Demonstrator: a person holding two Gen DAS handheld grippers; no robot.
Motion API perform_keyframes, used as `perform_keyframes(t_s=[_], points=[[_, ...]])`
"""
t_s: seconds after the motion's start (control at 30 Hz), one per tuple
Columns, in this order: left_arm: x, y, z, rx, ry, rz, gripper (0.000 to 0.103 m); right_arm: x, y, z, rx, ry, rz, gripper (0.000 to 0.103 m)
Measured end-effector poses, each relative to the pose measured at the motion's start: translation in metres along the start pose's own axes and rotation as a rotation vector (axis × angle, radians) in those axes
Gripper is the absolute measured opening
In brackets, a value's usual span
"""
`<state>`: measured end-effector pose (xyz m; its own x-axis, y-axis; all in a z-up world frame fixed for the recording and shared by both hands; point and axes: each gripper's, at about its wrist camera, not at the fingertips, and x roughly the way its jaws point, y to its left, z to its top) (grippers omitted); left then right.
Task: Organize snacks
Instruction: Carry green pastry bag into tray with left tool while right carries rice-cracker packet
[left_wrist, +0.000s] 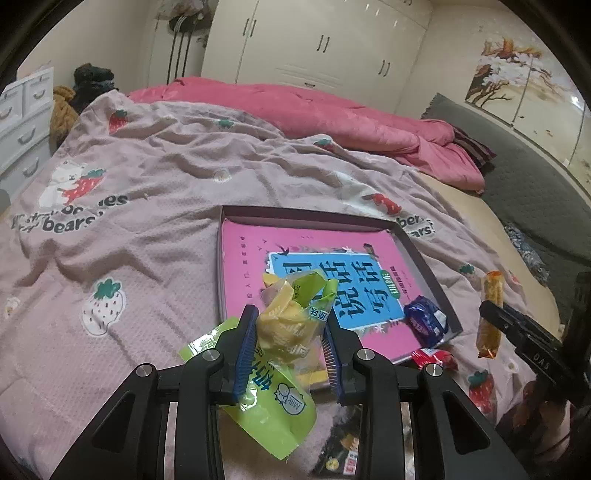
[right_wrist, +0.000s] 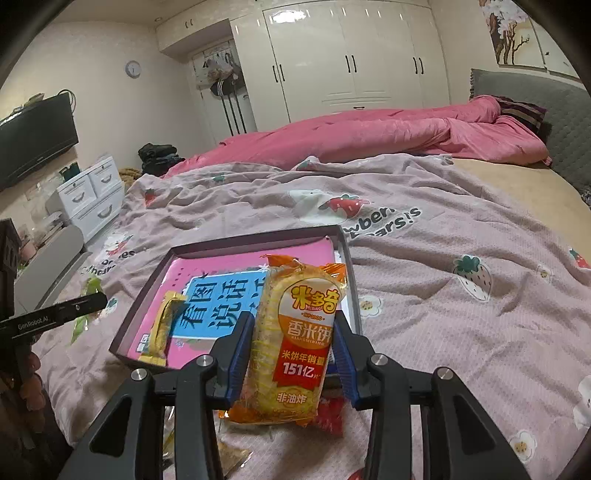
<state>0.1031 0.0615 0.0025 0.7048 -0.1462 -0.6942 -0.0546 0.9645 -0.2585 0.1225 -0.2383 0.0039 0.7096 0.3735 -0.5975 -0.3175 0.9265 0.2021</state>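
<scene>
Strawberry-print bedspread lies beneath both; left fingers pinch a green snack packet, right fingers pinch an orange rice-cracker pack, tray just beyond.

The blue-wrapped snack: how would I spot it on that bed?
Find the shallow tray on the strawberry-print blanket, with a pink book lying inside. The blue-wrapped snack sits in the tray's near right corner. It is the only dark blue, shiny packet; its neighbours are red, orange or green.
</scene>
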Motion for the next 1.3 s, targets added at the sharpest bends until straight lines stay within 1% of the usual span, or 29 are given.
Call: perform_keyframes(t_s=[0.13,0.33,0.63,0.97,1.13,1.3], points=[[0.011,0.006,0.001,-0.024,0.018,0.008,0.034,0.006,-0.006,0.003,0.020,0.000,-0.003,0.042],[0.026,0.009,0.001,-0.028,0.040,0.019,0.034,0.015,-0.013,0.008,0.039,0.004,-0.006,0.042],[0.053,0.004,-0.003,0.009,0.079,0.055,0.034,0.037,-0.017,0.013,0.028,0.030,-0.023,0.042],[0.067,0.001,-0.011,0.047,0.115,0.090,0.035,0.055,-0.018,0.012,0.011,0.069,-0.027,0.042],[0.071,-0.001,-0.014,0.064,0.132,0.085,0.035,0.067,-0.018,0.009,0.009,0.108,-0.030,0.042],[0.074,-0.003,-0.016,0.070,0.142,0.076,0.035,0.073,-0.017,0.009,-0.008,0.108,-0.043,0.042]])
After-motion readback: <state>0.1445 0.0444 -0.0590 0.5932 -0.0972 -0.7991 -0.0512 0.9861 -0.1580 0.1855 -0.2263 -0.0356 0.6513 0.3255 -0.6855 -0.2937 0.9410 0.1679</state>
